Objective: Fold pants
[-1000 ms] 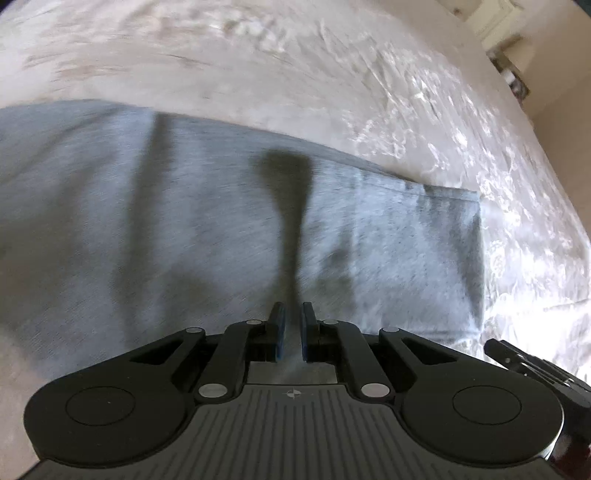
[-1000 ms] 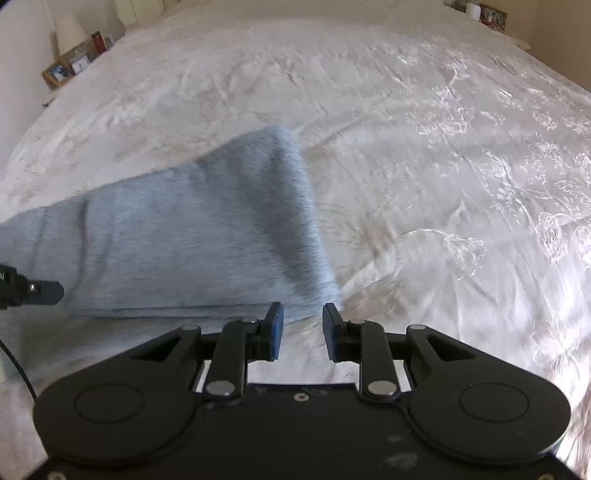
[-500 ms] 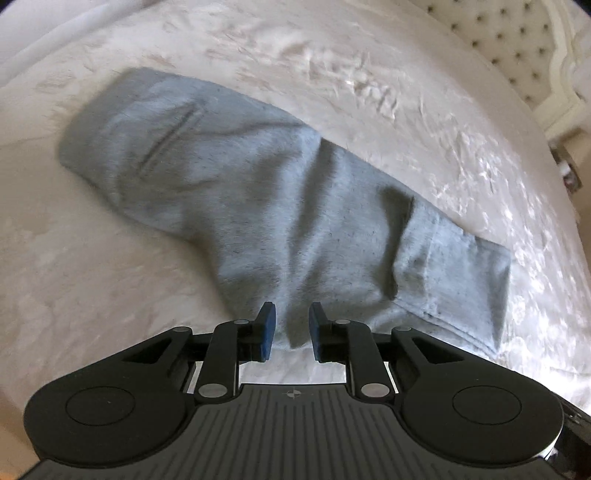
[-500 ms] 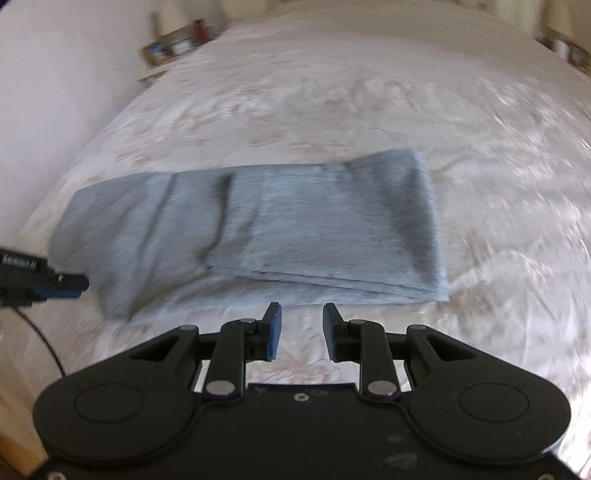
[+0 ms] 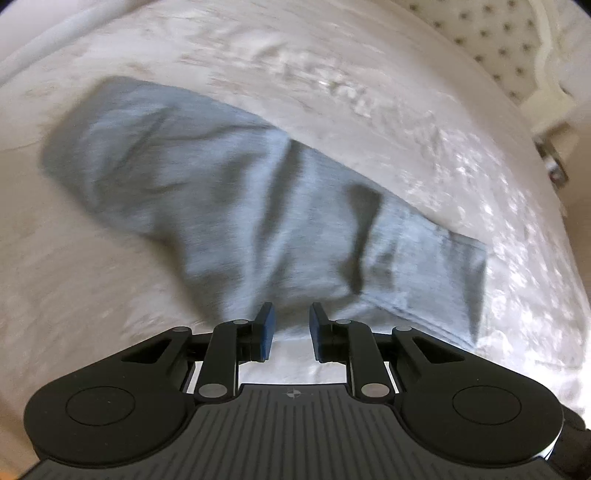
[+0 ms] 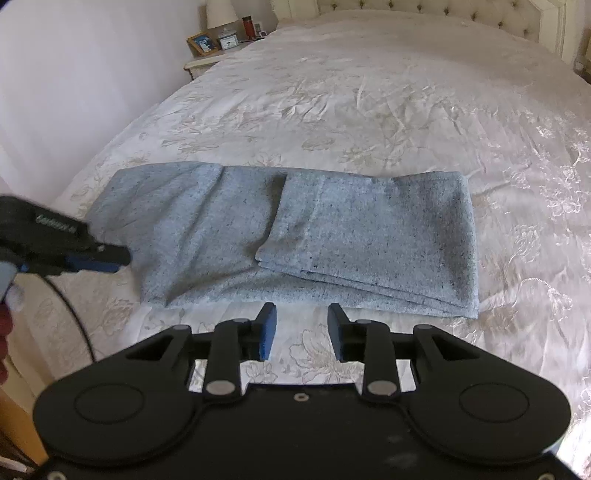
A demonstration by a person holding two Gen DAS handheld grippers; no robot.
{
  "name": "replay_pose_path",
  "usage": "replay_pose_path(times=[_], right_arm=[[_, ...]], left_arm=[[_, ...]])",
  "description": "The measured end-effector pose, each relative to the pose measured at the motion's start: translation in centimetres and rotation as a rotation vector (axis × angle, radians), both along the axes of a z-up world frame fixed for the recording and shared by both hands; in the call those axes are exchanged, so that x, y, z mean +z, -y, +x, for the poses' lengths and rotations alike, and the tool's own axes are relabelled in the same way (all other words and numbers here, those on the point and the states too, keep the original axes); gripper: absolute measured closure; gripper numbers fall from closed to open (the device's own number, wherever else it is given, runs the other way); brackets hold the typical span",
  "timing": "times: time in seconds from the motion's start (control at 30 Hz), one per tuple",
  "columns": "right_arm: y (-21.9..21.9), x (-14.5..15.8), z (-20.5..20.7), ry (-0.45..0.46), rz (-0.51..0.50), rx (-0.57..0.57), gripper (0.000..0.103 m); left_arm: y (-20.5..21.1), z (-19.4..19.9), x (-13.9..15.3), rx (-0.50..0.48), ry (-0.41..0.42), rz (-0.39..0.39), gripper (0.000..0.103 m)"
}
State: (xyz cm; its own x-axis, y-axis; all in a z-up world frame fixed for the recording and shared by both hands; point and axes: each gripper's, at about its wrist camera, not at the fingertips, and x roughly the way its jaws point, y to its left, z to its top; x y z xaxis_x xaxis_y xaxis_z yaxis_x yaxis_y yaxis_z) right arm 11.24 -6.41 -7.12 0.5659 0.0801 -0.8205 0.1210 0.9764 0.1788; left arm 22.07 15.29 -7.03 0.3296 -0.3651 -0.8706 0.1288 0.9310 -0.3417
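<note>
Grey pants (image 6: 295,229) lie folded on the bed, the right part doubled over in layers (image 6: 380,236) and the left part a single spread. In the left wrist view the pants (image 5: 258,221) stretch from far left to right, blurred. My left gripper (image 5: 290,321) is open and empty, just above the pants' near edge. It also shows in the right wrist view (image 6: 92,258) at the pants' left end. My right gripper (image 6: 302,325) is open and empty, just short of the pants' near edge.
The white embroidered bedspread (image 6: 406,110) covers the whole bed. A tufted headboard (image 6: 424,9) stands at the far end. A nightstand (image 6: 221,48) with a lamp, picture frame and clock stands at the far left beside the wall.
Both grippers have pulled back and up from the pants, which now lie folded on the bed. The left jaws have opened wider. The right jaws stay open.
</note>
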Motion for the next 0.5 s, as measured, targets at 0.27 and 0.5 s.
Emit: replay_pose_path(times=[0.27, 0.5], right_arm=[[-1.7, -2.4, 3.3, -0.058, -0.073, -0.088, 0.063], [-5.4, -5.9, 7.7, -0.079, -0.256, 0.005, 0.058]], left_arm=[[5.0, 4.7, -3.4, -0.215, -0.068, -0.065, 0.081], [5.1, 7.5, -5.4, -0.3, -0.114, -0.068, 0.068]])
